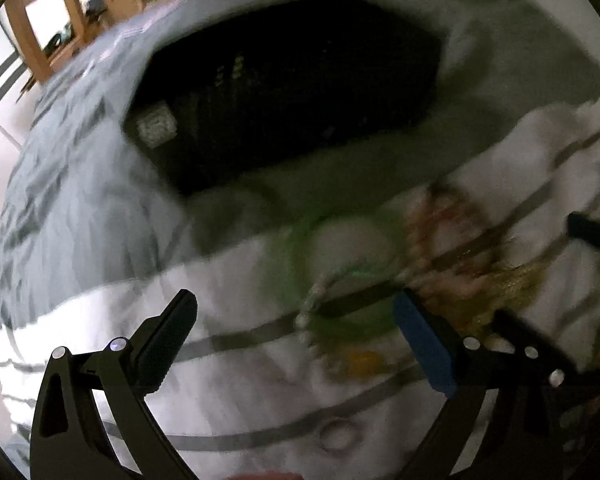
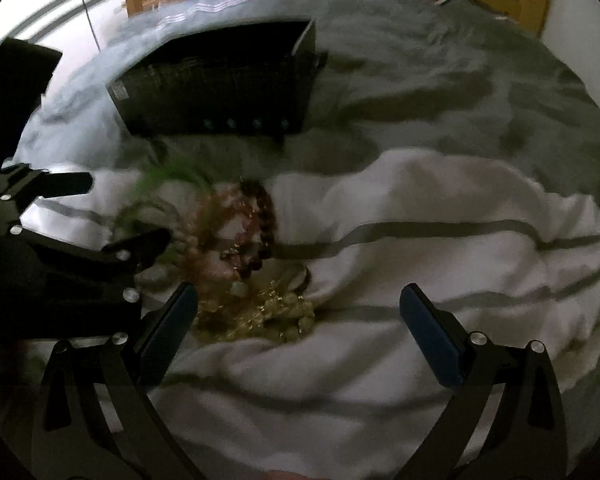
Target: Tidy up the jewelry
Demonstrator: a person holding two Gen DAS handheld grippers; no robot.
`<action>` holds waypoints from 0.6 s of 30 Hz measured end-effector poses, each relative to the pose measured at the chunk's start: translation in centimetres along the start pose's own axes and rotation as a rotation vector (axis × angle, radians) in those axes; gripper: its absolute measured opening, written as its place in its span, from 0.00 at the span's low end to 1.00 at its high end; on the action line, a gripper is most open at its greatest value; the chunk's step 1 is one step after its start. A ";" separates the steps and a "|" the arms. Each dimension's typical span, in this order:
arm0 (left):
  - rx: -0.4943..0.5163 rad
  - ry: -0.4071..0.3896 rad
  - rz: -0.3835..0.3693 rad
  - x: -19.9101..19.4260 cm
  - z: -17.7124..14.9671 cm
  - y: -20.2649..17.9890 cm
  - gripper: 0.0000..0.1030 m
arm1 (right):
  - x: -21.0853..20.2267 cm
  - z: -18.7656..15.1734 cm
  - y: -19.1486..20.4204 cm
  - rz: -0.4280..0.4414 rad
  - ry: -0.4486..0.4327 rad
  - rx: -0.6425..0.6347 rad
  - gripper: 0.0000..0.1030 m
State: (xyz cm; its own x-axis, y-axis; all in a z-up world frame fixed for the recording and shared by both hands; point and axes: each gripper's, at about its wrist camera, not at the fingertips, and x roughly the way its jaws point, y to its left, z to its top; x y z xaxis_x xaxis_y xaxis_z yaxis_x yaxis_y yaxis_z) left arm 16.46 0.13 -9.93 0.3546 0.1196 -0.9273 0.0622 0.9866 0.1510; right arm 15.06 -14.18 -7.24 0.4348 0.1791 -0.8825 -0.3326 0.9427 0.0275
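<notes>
Both hand-held grippers gape wide, left (image 1: 296,324) and right (image 2: 298,306), holding nothing above a striped bedspread (image 2: 420,280). At eleven o'clock of the right one lies tangled jewelry (image 2: 248,264). Farther, at twelve, a black box (image 2: 220,92) sits, contents too dark to tell.

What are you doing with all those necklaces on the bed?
A person holds a tool in each hand over a jumbled pile of jewelry on a white striped blanket. The left tool is open above a green bangle. The right tool is open too, near some gold chains. Neither holds anything. A black box sits farther back; nothing shows whether any jewelry is in it.
</notes>
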 end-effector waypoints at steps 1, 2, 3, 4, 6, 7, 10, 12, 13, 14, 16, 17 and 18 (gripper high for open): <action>-0.036 0.017 -0.078 0.8 0.0 0.9 0.95 | 1.1 -0.1 0.1 -0.006 0.036 -0.005 0.97; -0.076 0.035 -0.117 1.3 0.1 1.8 0.94 | 2.0 -0.2 0.1 -0.018 0.068 -0.004 0.97; -0.104 0.071 -0.146 1.8 0.2 2.6 0.94 | 2.4 -0.4 0.0 -0.024 0.083 -0.002 0.97; -0.119 0.077 -0.183 1.7 0.3 3.2 0.94 | 2.5 -0.4 -0.1 -0.013 0.080 0.002 0.97; -0.120 0.069 -0.167 0.8 0.1 3.2 0.93 | 2.6 -0.4 -0.5 0.010 0.088 0.016 0.97; -0.103 0.066 -0.147 0.6 -0.1 2.9 0.83 | 2.6 -0.3 -0.8 0.026 0.091 0.027 0.97; -0.054 0.037 -0.098 -0.7 -0.5 1.8 0.58 | 2.2 -0.5 -0.9 0.027 0.079 0.028 0.97; -0.046 0.018 -0.092 -1.5 -0.6 1.6 0.39 | 1.7 -0.6 -0.7 0.015 0.061 0.020 0.77; -0.054 0.009 -0.105 -2.0 -0.6 1.7 0.30 | 1.3 -0.6 -0.6 0.007 0.044 0.020 0.70; -0.061 0.007 -0.113 -2.2 -0.7 1.8 0.24 | 0.8 -0.6 -0.6 -0.001 0.028 0.025 0.51; -0.077 0.002 -0.131 -2.8 -1.0 1.9 0.18 | -0.1 -0.5 -1.0 -0.017 0.001 0.049 0.34; -0.082 -0.004 -0.138 -3.1 -1.0 2.0 0.15 | -0.5 -0.4 -1.3 -0.006 -0.005 0.066 0.27; -0.084 -0.009 -0.141 -3.5 -1.2 1.9 0.14 | -0.6 -0.4 -1.5 0.000 -0.009 0.078 0.21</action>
State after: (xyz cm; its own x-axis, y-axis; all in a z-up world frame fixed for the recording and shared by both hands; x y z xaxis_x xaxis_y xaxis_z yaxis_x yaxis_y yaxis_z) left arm 14.26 1.69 -6.84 0.3564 -0.0213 -0.9341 0.0337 0.9994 -0.0100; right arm 14.94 -15.80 -6.97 0.4422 0.1816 -0.8784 -0.2665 0.9617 0.0646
